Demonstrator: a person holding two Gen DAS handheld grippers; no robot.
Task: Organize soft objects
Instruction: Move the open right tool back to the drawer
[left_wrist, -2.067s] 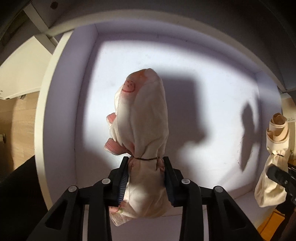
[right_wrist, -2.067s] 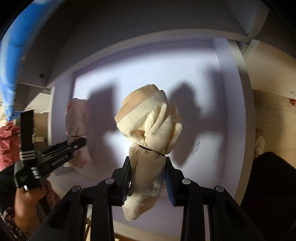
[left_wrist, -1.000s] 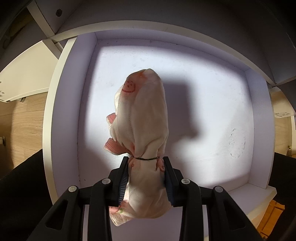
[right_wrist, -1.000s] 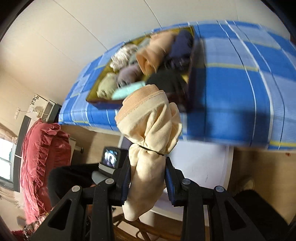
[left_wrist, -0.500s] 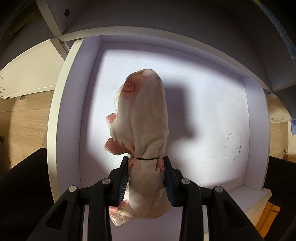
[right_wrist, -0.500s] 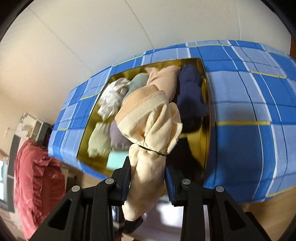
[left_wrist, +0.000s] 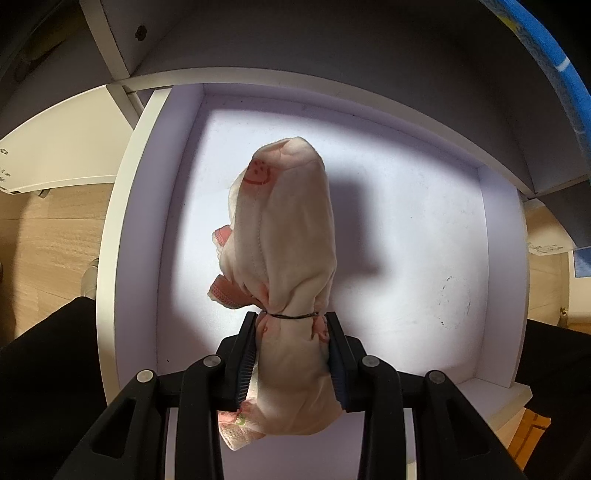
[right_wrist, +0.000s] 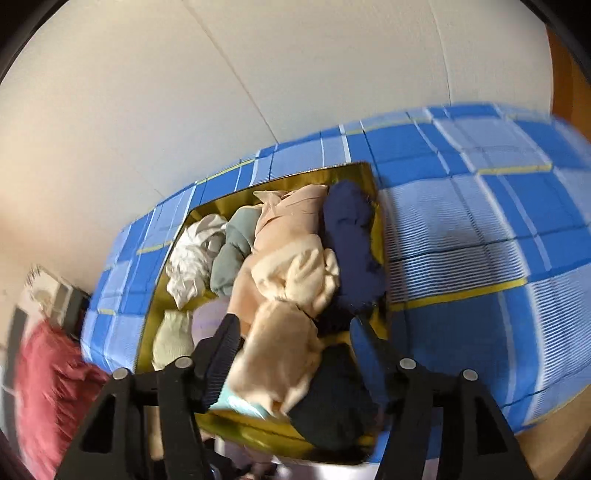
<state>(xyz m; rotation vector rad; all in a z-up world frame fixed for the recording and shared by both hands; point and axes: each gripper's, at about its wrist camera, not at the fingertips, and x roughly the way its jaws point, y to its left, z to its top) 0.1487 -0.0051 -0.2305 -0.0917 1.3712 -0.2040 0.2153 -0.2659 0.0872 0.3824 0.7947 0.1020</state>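
Observation:
My left gripper (left_wrist: 291, 326) is shut on a pale pink cloth bundle (left_wrist: 286, 236) tied with a thin band and printed with a red smiley. It hangs over the white drawer (left_wrist: 129, 206). In the right wrist view my right gripper (right_wrist: 295, 328) has its jaws opening over a gold tray (right_wrist: 377, 206) on the blue plaid cloth (right_wrist: 480, 240). A cream cloth bundle (right_wrist: 291, 295) lies between the spread fingers, dropping onto the other rolled cloths; the pads no longer press it.
The tray holds several rolled cloths: white (right_wrist: 194, 254), grey-green (right_wrist: 231, 254), peach (right_wrist: 288, 218), navy (right_wrist: 351, 236), black (right_wrist: 332, 398). A dark shelf (left_wrist: 332, 48) overhangs the drawer. A red ruffled fabric (right_wrist: 48, 384) sits lower left. A white wall rises behind.
The right gripper swung from the drawer up to the gold tray, then spread its fingers and the cream bundle slipped down onto the pile. The left gripper kept its hold over the drawer.

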